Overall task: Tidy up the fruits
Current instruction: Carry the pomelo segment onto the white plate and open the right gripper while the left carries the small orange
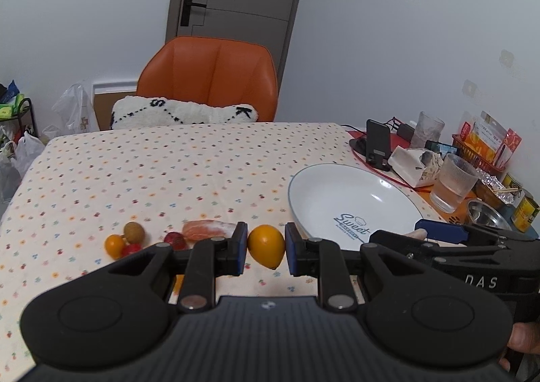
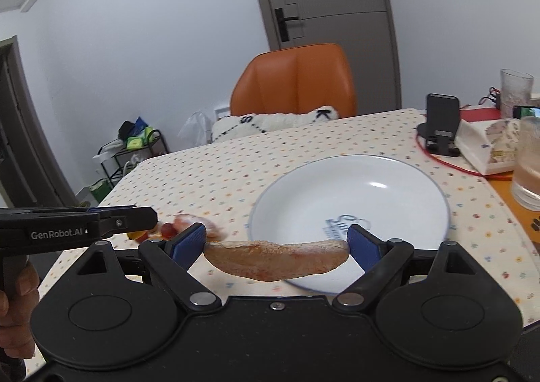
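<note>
Two grippers: we see both low in their own frames, over a dotted tablecloth (image 1: 168, 172).
Left gripper (image 1: 266, 248): pads sit either side of a lemon (image 1: 266, 246), lower centre of the left view. We read it as clamped on the lemon; contact on the right pad is tight, a thin gap may show at the left pad.
Right gripper (image 2: 276, 243): jaws spread wide, pinching a long pinkish fruit wedge (image 2: 276, 258) end to end, lower centre of the right view. Wedge hangs over the near rim of the plate.
Plate (image 2: 405, 179): white, blue rim line, "Sweet" print, nothing lying in it that we can see. Centre right of the right view.
Loose fruit: lower left of the left view we count a small orange fruit (image 1: 114, 245), a brown kiwi (image 1: 134, 232), two red pieces (image 1: 175, 240) and another pink wedge (image 1: 209, 229), all on the cloth, clustered just left of the lemon.
Hands: a hand (image 2: 17, 297) grips the left handle at the left edge of the right view.
Background: orange chair (image 1: 209, 75) at the far table edge, glasses (image 1: 455, 186) and clutter at right.
</note>
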### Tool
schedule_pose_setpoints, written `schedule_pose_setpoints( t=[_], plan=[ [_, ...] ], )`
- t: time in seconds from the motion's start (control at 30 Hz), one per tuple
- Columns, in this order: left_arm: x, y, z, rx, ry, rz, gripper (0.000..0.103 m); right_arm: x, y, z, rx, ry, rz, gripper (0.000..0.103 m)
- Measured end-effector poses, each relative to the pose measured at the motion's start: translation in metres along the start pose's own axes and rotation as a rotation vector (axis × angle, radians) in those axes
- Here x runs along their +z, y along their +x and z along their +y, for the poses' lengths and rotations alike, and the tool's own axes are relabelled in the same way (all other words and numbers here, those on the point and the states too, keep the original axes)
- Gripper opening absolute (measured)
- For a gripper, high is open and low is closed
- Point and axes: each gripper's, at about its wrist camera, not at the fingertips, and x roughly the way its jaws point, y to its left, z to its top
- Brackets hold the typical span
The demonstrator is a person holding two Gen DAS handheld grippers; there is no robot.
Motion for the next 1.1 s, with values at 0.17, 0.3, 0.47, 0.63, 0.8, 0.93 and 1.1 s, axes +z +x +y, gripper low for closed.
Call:
schedule_pose_setpoints(
  t=[0.17, 0.3, 0.47, 0.63, 0.8, 0.93, 1.1],
  plan=[
    [0.003, 0.013, -0.013, -0.018, 0.016, 0.01, 0.022, 0.001, 0.003, -0.018, -0.028, 0.01, -0.004, 0.088],
    [0.004, 0.024, -0.023, -0.038, 0.027, 0.021, 0.022, 0.001, 0.005, -0.029, -0.05, 0.015, -0.008, 0.088],
    [0.005, 0.037, -0.031, -0.056, 0.039, 0.037, 0.022, 0.0, 0.01, -0.042, -0.067, 0.031, -0.012, 0.088],
    [0.005, 0.051, -0.037, -0.068, 0.045, 0.054, 0.022, 0.001, 0.018, -0.051, -0.077, 0.038, -0.006, 0.088],
    [0.005, 0.065, -0.044, -0.081, 0.052, 0.074, 0.022, 0.0, 0.025, -0.059, -0.08, 0.054, 0.009, 0.091],
    [0.006, 0.073, -0.051, -0.096, 0.056, 0.082, 0.022, 0.001, 0.017, -0.065, -0.09, 0.056, -0.003, 0.094],
    [0.006, 0.077, -0.062, -0.101, 0.058, 0.091, 0.026, -0.001, 0.006, -0.073, -0.108, 0.08, -0.004, 0.096]
  ],
)
